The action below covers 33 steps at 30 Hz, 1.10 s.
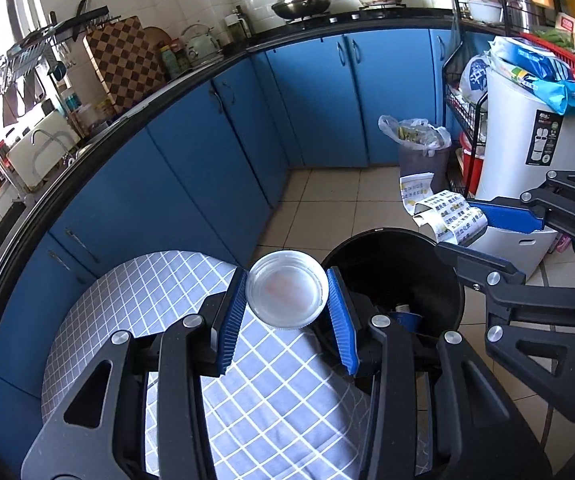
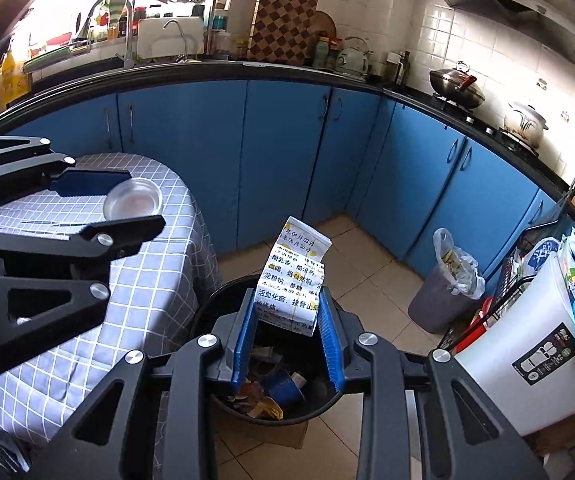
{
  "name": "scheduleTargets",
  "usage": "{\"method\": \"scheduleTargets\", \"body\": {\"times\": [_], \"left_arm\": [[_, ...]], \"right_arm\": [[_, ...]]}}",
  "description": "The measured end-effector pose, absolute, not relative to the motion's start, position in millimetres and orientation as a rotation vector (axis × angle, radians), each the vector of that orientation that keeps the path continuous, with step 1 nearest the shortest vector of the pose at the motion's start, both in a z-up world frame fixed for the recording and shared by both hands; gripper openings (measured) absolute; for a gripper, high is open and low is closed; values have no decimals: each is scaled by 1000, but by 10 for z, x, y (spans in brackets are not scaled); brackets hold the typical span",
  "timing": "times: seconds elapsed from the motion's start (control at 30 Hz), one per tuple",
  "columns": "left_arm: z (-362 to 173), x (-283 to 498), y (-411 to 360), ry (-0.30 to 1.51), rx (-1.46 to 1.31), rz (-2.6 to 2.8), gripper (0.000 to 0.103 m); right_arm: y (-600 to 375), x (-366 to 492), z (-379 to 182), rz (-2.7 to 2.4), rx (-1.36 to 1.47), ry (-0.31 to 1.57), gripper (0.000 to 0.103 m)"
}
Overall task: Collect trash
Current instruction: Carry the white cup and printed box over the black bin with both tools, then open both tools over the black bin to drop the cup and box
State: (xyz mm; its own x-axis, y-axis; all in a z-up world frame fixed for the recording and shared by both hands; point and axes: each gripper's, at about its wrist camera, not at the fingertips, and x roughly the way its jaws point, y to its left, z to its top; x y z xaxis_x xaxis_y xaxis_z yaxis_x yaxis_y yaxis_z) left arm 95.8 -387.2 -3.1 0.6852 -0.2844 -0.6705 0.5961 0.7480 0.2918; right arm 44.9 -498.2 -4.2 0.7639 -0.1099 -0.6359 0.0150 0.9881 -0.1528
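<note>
The left gripper (image 1: 286, 295) clamps a clear lid (image 1: 286, 289) at the table (image 1: 127, 292) edge; the right gripper (image 2: 287, 324) pinches a printed box (image 2: 293, 276) over the black bin (image 2: 223, 300).

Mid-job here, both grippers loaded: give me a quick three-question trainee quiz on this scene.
1. True or false: the left gripper holds a clear round plastic lid.
2. What does the right gripper hold?
3. Which item hangs over the black round trash bin: A lid, B printed white paper carton?

Key: 1 true. 2 the paper carton. 3 B; the lid is over the grey checked tablecloth, at its edge.
</note>
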Motion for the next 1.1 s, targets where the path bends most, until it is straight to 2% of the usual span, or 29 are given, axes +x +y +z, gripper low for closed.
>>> {"method": "scheduleTargets", "body": {"times": [0.93, 1.07, 1.1], "left_arm": [[-127, 1041, -4214, 656, 533, -537, 42], [-121, 1077, -4252, 654, 532, -533, 43], [-122, 1087, -4267, 653, 533, -529, 46]], "right_arm": [[-5291, 571, -162, -83, -76, 702, 30], [-5309, 575, -190, -85, -74, 704, 30], [-5306, 575, -201, -86, -73, 705, 30]]}}
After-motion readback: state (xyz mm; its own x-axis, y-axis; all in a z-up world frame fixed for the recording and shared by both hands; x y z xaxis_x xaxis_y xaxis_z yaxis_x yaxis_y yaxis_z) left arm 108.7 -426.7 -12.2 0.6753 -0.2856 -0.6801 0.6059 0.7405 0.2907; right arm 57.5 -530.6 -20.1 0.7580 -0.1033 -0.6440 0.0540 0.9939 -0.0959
